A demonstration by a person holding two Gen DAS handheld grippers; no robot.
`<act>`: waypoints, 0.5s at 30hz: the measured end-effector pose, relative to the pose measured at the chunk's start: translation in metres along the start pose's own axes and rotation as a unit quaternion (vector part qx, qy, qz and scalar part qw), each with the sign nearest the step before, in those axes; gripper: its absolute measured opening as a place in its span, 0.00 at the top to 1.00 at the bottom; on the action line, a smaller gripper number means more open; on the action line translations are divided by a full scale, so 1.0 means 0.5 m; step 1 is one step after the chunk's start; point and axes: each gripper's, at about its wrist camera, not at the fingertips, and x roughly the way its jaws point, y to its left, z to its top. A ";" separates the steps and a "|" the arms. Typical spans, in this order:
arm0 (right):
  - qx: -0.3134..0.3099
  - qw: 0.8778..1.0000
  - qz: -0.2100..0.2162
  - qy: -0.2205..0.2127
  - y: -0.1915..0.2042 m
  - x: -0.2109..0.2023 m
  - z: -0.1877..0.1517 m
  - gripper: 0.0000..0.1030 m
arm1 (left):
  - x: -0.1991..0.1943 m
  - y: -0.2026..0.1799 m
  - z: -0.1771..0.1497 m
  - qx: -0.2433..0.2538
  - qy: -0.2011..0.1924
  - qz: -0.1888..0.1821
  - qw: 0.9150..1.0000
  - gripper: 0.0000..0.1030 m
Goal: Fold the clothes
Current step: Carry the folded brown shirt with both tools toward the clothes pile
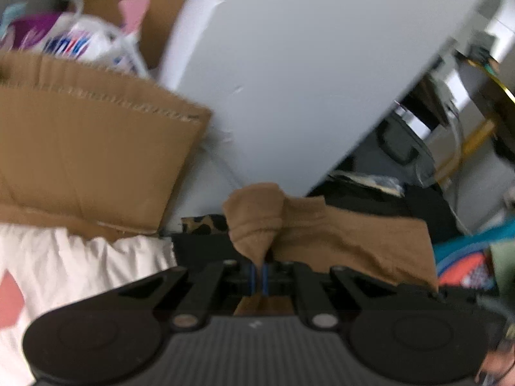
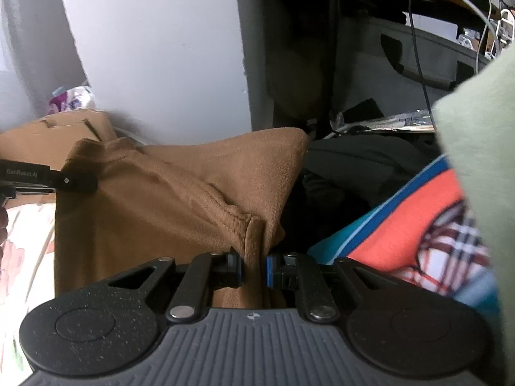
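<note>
One brown garment [image 2: 167,199], pinched by two grippers: right gripper [image 2: 253,268] at its near hem, left gripper [image 1: 259,276] on a bunched corner. One cardboard box [image 1: 90,148] left of the left claw. One colourful printed cloth [image 2: 402,225] right of the right claw. One pale green cloth [image 2: 476,148] further right.

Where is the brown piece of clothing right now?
The brown garment hangs stretched between the two claws: the left claw pinches one edge, the right claw another, in front of the grey wall, beside the orange and teal cloth.
</note>
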 end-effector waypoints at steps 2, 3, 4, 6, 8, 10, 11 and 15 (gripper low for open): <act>-0.001 1.000 -0.006 0.004 -0.001 0.020 0.001 0.88 | 0.018 0.003 0.003 -0.007 0.003 0.013 1.000 0.95; -0.002 1.000 -0.009 0.007 -0.002 0.030 0.000 0.88 | 0.026 0.002 0.005 -0.005 0.005 0.019 1.000 0.95; -0.002 1.000 -0.012 0.009 -0.003 0.040 0.000 0.88 | 0.030 0.003 0.007 -0.004 0.007 0.023 1.000 0.95; 0.000 1.000 -0.016 0.015 -0.006 0.059 0.000 0.88 | 0.038 0.005 0.009 -0.003 0.011 0.029 1.000 0.95; -0.001 1.000 -0.019 0.020 -0.008 0.075 0.000 0.87 | 0.045 0.007 0.012 -0.001 0.014 0.036 0.999 0.93; -0.006 0.999 -0.024 0.023 -0.006 0.089 0.000 0.87 | 0.053 0.009 0.014 0.000 0.018 0.042 0.999 0.87; -0.007 0.999 -0.026 0.026 -0.006 0.096 0.000 0.86 | 0.053 0.014 0.016 -0.004 0.018 0.044 0.999 0.83; -0.008 0.999 -0.032 0.036 -0.008 0.123 0.005 0.84 | 0.044 0.031 0.020 -0.018 0.014 0.051 0.998 0.71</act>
